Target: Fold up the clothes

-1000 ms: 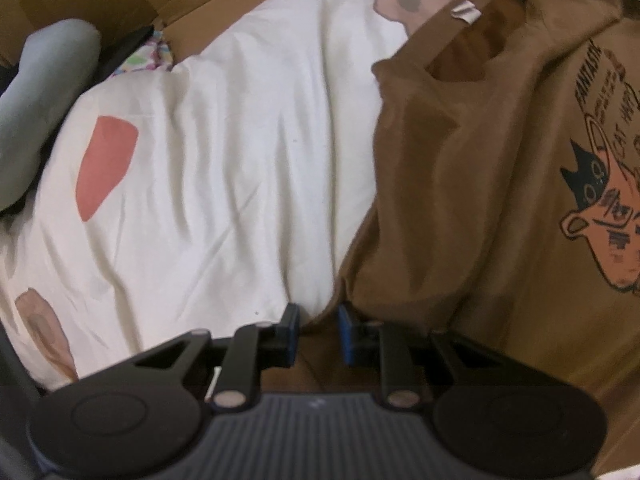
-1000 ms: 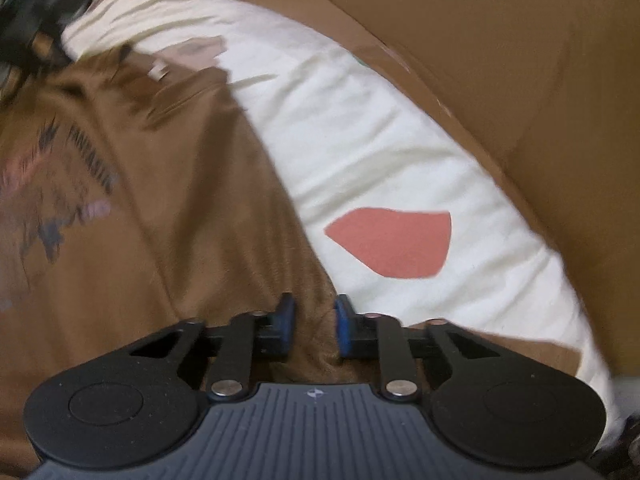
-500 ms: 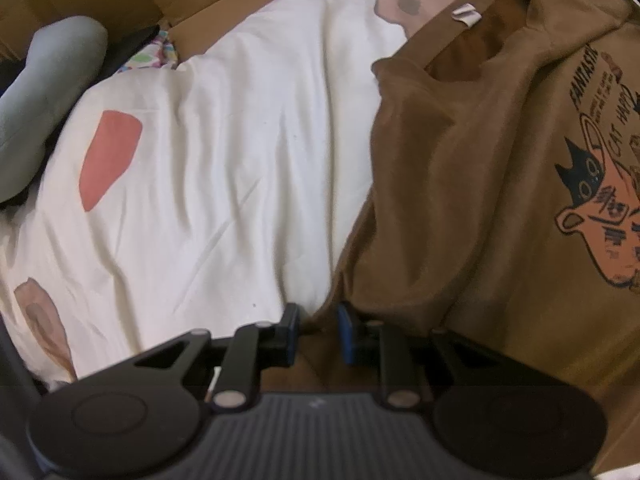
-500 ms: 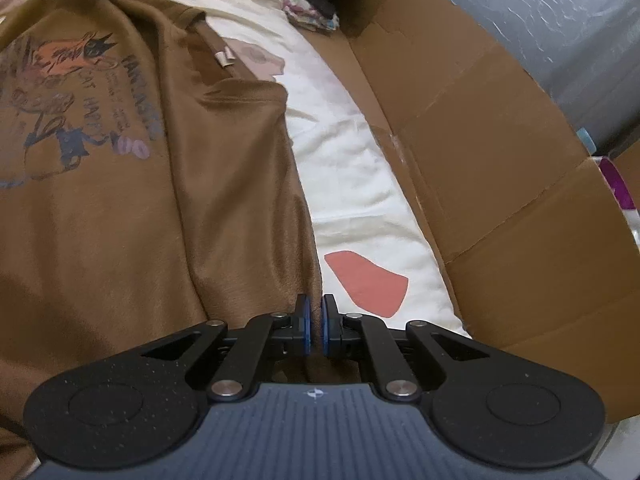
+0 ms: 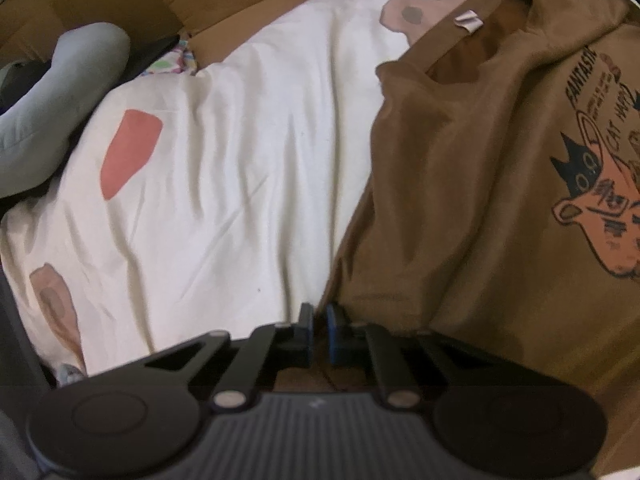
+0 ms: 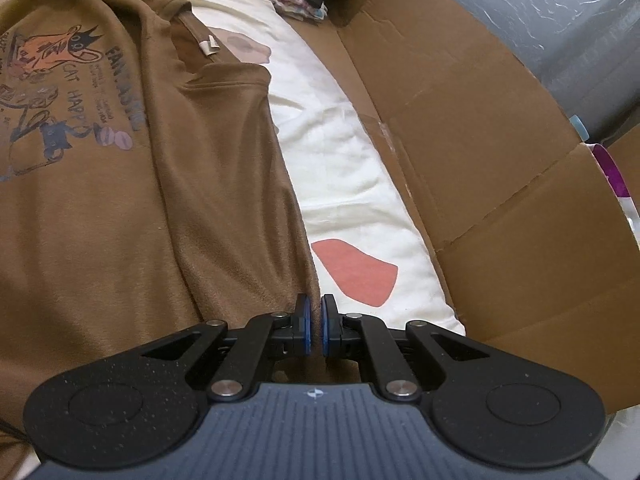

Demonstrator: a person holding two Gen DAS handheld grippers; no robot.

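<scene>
Left cam, L to R: grey pillow [image 5: 52, 100] sitting far left by the cardboard [image 5: 132, 12]. Cream sheet [image 5: 240, 140] w/ red and tan blotches filling the middle, wrinkled. Brown t-shirt [image 5: 480, 200] lying flat on the sheet, right half of view, collar w/ white tag [image 5: 466, 22] pointing up-frame, cat print facing up at far right. Left gripper [image 5: 319, 320] sitting at the shirt's near-left edge, jaws pinched nearly together, blue pads clamping a fold of the brown fabric. So left = gripping shirt edge.

Right cam, L to R: same t-shirt [image 6: 160, 180] covering the left half, print upside down at top left, tag [image 6: 209, 45] near the collar. Sheet [image 6: 340, 168] running as a strip beside the shirt's edge, red blotch just ahead-right of the fingertips. Cardboard wall [image 6: 480, 140] rising along the right, silvery wrapped surface [image 6: 540, 8] behind it. Right gripper [image 6: 315, 316] sitting on the shirt's near-right edge, pads almost touching. Brown cloth running under and up to them; looks pinched on the edge, fabric between pads only just visible.

Shirt is lying spread, face up, each gripper holding one side edge.
</scene>
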